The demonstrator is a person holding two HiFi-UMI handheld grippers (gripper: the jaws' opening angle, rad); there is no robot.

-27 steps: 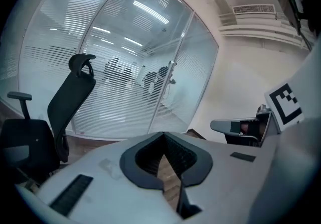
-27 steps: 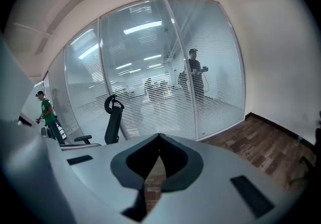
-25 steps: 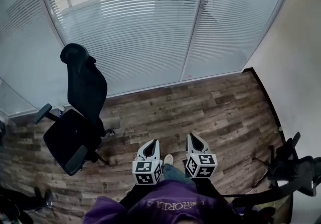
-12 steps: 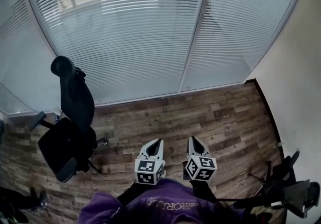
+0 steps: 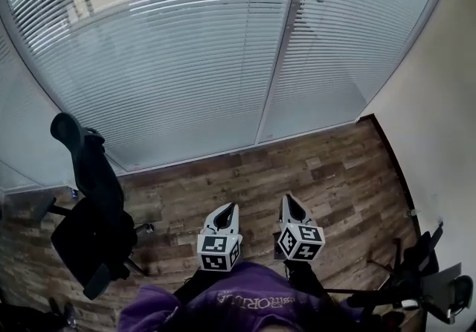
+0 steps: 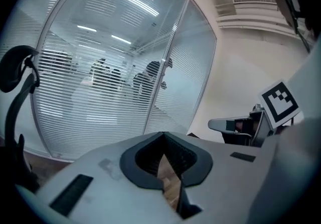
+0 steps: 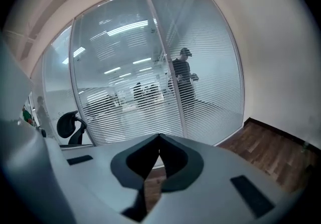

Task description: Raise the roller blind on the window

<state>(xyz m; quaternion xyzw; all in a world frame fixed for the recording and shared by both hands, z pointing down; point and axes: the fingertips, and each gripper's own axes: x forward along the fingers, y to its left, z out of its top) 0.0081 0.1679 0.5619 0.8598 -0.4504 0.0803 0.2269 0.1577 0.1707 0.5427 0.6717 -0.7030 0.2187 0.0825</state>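
The blind hangs fully lowered over the curved glass wall, its horizontal slats reaching nearly to the floor, with a second section right of the grey post. My left gripper and right gripper are held side by side low in the head view, both pointing at the glass and still well short of it. Both are shut with nothing between the jaws. The left gripper view shows the shut tips before the slats. In the right gripper view the tips also meet, with the blind beyond.
A black office chair stands left of me near the glass. Another dark chair sits at the lower right beside the pale wall. The floor is wood plank. People are visible behind the glass.
The glass wall and blind have come closer and fill more of the head view. The black chair has slid left and lower in the picture. Both grippers keep their place together, still shut.
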